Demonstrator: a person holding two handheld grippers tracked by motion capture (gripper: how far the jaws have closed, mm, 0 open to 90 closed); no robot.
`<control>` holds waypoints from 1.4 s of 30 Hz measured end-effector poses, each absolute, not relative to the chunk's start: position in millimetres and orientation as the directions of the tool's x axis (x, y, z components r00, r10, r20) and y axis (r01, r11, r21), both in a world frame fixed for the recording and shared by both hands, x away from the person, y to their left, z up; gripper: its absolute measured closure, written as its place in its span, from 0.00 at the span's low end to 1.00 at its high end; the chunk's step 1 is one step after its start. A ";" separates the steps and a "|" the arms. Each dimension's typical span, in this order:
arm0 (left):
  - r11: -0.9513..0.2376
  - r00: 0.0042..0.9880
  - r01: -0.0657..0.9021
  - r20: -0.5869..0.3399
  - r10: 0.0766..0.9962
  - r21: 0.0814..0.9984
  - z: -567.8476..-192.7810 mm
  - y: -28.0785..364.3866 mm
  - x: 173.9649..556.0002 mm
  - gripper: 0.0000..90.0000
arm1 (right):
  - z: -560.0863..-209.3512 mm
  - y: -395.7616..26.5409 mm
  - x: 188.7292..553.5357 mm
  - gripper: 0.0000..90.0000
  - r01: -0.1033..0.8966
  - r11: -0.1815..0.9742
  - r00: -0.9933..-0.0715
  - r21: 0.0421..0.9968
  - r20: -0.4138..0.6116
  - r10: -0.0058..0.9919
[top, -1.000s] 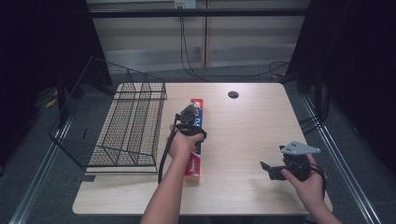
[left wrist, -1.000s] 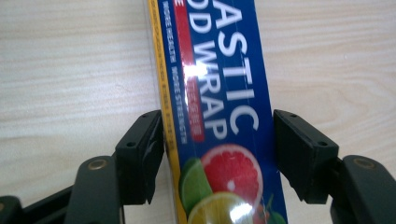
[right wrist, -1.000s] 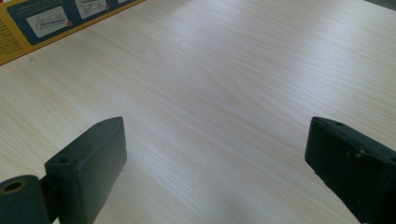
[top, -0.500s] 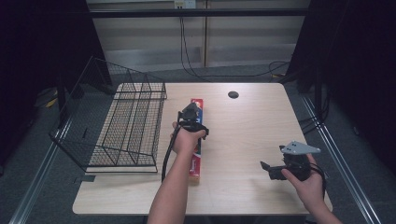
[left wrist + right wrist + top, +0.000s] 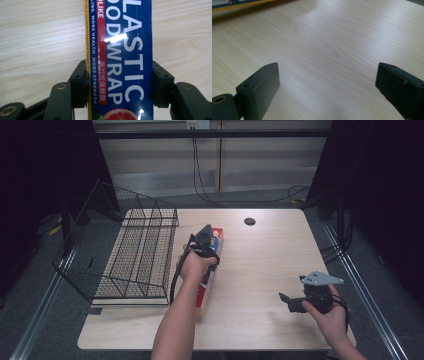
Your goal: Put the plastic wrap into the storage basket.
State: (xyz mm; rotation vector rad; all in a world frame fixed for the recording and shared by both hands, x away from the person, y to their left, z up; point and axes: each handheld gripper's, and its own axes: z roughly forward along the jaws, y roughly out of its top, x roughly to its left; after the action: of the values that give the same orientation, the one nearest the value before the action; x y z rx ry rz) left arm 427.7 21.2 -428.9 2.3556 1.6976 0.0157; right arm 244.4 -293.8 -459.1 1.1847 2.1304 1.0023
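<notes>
A long blue, red and yellow plastic wrap box (image 5: 216, 235) lies lengthwise on the wooden table (image 5: 260, 265), just right of the wire basket. My left gripper (image 5: 205, 236) points down onto the box's far half. In the left gripper view its jaws have just been closing, and the black pads (image 5: 79, 82) now press on both long sides of the box (image 5: 125, 62), so my left gripper (image 5: 120, 75) is shut on it. My right gripper (image 5: 286, 302) rests low at the table's near right, apart from the box. It stands open (image 5: 328, 82) over bare wood.
A black wire basket (image 5: 135, 255) stands at the left, partly overhanging the table's left edge. A dark round cable hole (image 5: 249, 221) sits near the far edge. Bare tabletop lies between the box and my right gripper.
My left hand has barely shifted over the box and stays on its far half. The right hand and gripper have kept still.
</notes>
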 end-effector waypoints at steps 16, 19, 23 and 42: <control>-0.326 0.360 0.925 -0.176 0.916 0.197 -377.0 36.7 427.2 0.49 | -458.1 -294.3 244.1 0.05 0.489 0.346 -0.495 0.800 -0.072 0.866; -0.323 0.360 0.925 -0.182 0.915 0.201 -371.5 40.0 427.1 0.49 | -457.3 -294.0 244.0 0.04 0.484 0.345 -0.498 0.804 -0.071 0.864; -0.323 0.360 0.925 -0.191 0.913 0.202 -366.3 43.7 427.5 0.49 | -457.9 -293.6 244.1 0.04 0.488 0.348 -0.502 0.801 -0.068 0.862; -0.318 0.356 0.923 -0.166 0.920 0.219 -332.5 61.3 428.5 0.48 | -457.7 -293.6 243.6 0.04 0.490 0.344 -0.499 0.801 -0.066 0.864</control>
State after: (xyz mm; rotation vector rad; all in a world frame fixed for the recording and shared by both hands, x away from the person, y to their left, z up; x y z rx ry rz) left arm 428.5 61.3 -332.5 2.3469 1.6407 -0.0156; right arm 243.6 -293.6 -457.7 1.1810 2.1260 1.0182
